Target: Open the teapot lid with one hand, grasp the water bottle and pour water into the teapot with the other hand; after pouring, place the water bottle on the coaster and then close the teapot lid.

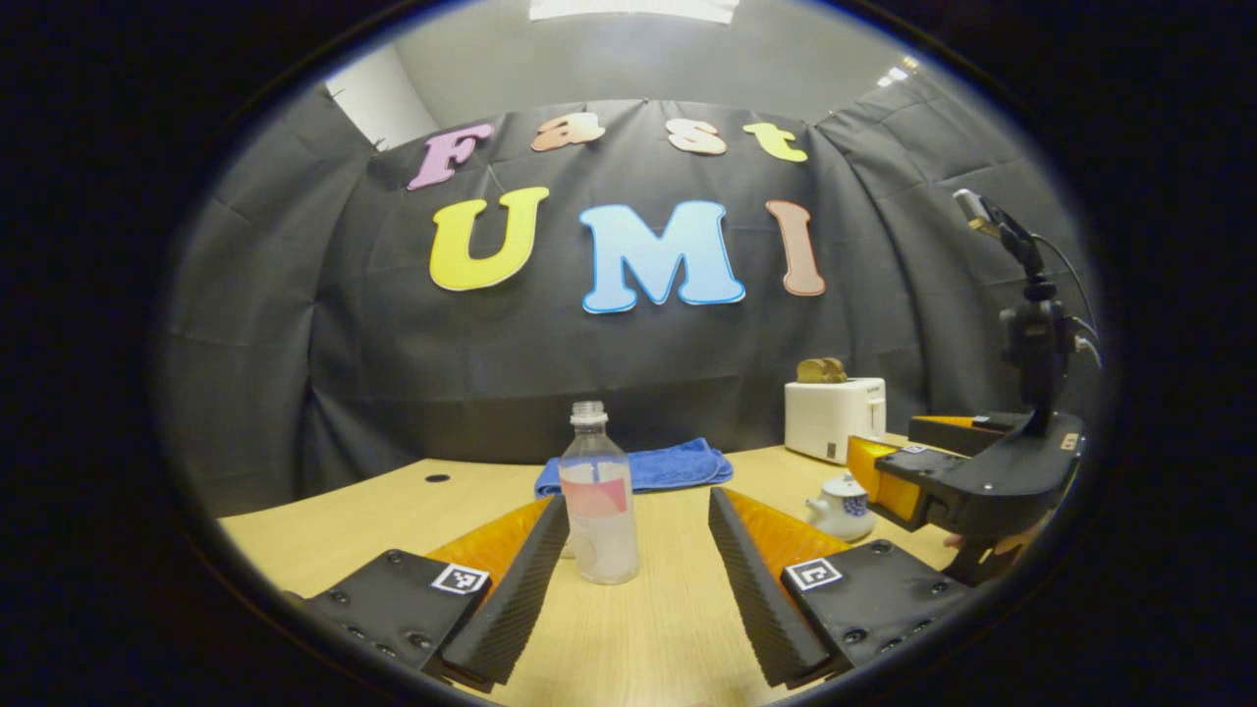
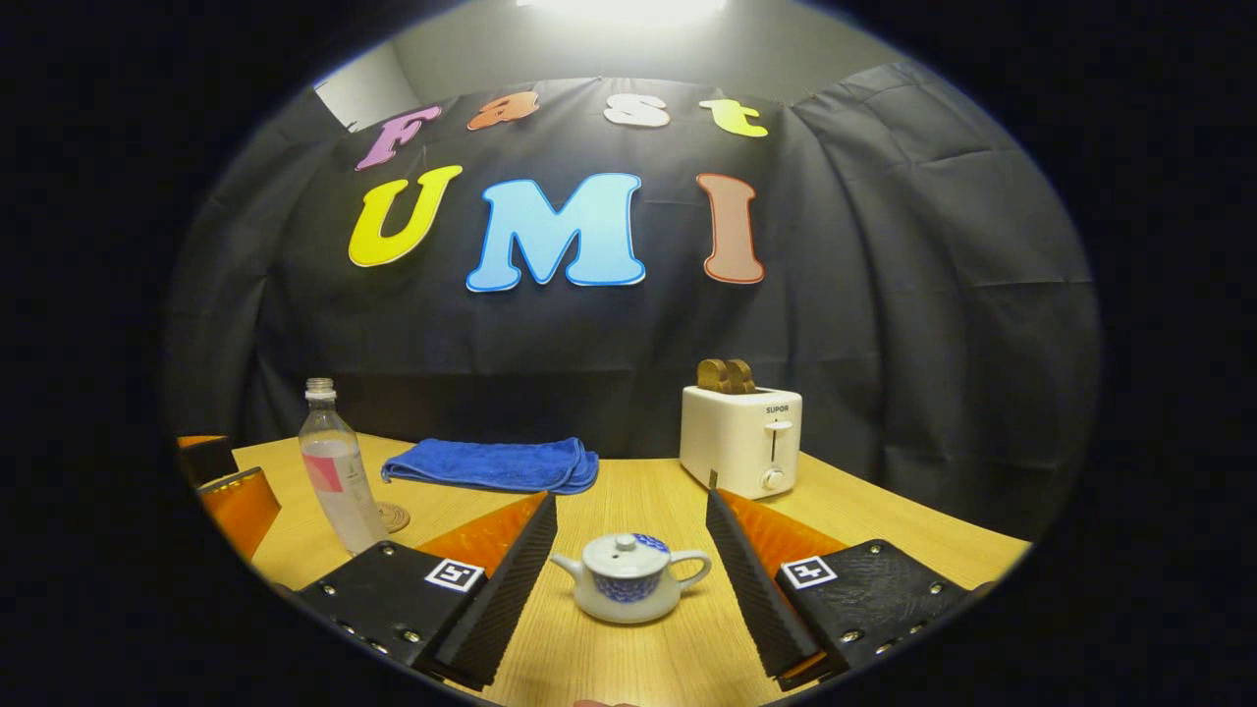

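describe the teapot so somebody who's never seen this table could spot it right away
Start at the white toaster near the back of the wooden table, then come forward toward the near edge. The teapot sits there between the right gripper's open fingers. It is small, round and white with blue patterning, a knobbed lid, a spout and a loop handle.

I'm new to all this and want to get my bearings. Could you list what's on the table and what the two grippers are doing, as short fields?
table: wooden top
water bottle: upright, uncapped, between the left gripper's open fingers, untouched
teapot: lid on, between the right gripper's open fingers, untouched
coaster: beside the bottle
blue towel: folded, at the back
toaster: white, bread in its slots
left gripper: open
right gripper: open
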The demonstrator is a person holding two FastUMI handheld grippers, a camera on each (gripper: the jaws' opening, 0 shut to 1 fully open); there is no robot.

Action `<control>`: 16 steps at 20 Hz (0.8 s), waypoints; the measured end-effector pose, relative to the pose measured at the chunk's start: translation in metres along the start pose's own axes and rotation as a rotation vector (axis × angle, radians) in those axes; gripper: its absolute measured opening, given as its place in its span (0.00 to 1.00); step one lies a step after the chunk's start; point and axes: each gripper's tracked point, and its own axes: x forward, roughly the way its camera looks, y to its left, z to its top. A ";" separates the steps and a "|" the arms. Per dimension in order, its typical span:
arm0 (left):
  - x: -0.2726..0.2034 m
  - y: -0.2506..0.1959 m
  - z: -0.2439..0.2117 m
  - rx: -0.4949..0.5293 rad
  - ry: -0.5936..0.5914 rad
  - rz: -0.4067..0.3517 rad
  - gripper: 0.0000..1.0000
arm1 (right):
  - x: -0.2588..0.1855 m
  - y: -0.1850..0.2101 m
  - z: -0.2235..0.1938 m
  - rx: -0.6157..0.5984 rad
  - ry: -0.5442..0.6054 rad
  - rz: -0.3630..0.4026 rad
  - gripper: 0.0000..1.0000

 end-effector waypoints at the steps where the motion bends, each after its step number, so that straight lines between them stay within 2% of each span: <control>1: 0.000 0.000 -0.002 -0.004 0.005 -0.002 1.00 | 0.006 0.001 -0.004 -0.018 0.004 0.001 0.94; 5: -0.002 0.006 -0.006 -0.006 0.018 0.002 1.00 | 0.024 0.005 -0.011 -0.067 0.017 0.023 0.94; 8: 0.000 0.013 -0.005 -0.004 0.025 0.012 1.00 | 0.033 0.004 -0.015 -0.033 0.030 0.019 0.94; 11: -0.002 0.013 -0.006 -0.002 0.027 0.008 1.00 | 0.039 0.004 -0.027 -0.011 0.067 0.018 0.89; 12: -0.002 0.013 -0.005 -0.001 0.026 0.006 1.00 | 0.041 0.002 -0.031 -0.009 0.082 0.016 0.82; 13: -0.002 0.013 -0.003 0.000 0.025 0.005 1.00 | 0.042 0.003 -0.035 -0.009 0.095 0.021 0.81; 16: -0.001 0.012 -0.002 0.003 0.019 0.002 1.00 | 0.043 0.006 -0.043 -0.013 0.127 0.028 0.66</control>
